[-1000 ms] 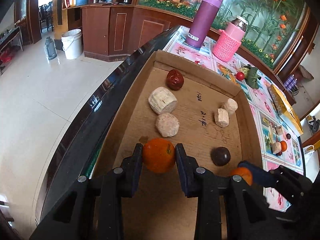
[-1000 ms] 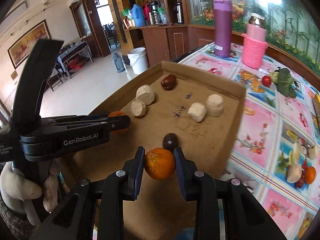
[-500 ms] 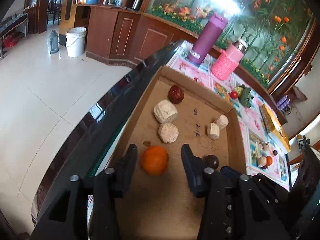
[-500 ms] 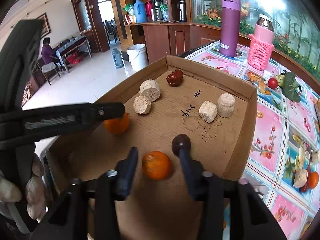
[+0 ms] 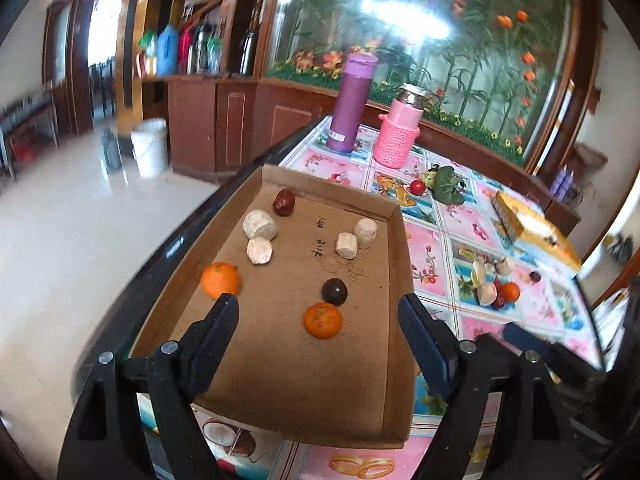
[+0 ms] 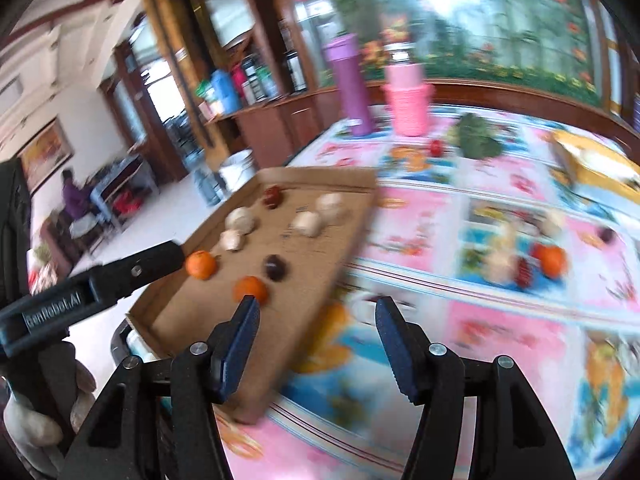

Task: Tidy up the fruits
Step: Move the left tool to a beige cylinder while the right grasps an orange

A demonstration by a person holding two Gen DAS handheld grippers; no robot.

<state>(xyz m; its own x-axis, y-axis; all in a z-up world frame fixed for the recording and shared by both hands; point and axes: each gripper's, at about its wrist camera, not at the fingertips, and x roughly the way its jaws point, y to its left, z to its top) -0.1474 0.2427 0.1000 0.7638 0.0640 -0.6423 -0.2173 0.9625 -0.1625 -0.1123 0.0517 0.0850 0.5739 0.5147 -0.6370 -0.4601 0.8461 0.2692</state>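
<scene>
In the box: two oranges, one near the left wall, other beside a dark fruit. Left gripper: jaws spread, just opened wider, nothing pinched. Right gripper: jaws spread, just opened wider, empty, over the tablecloth.
</scene>
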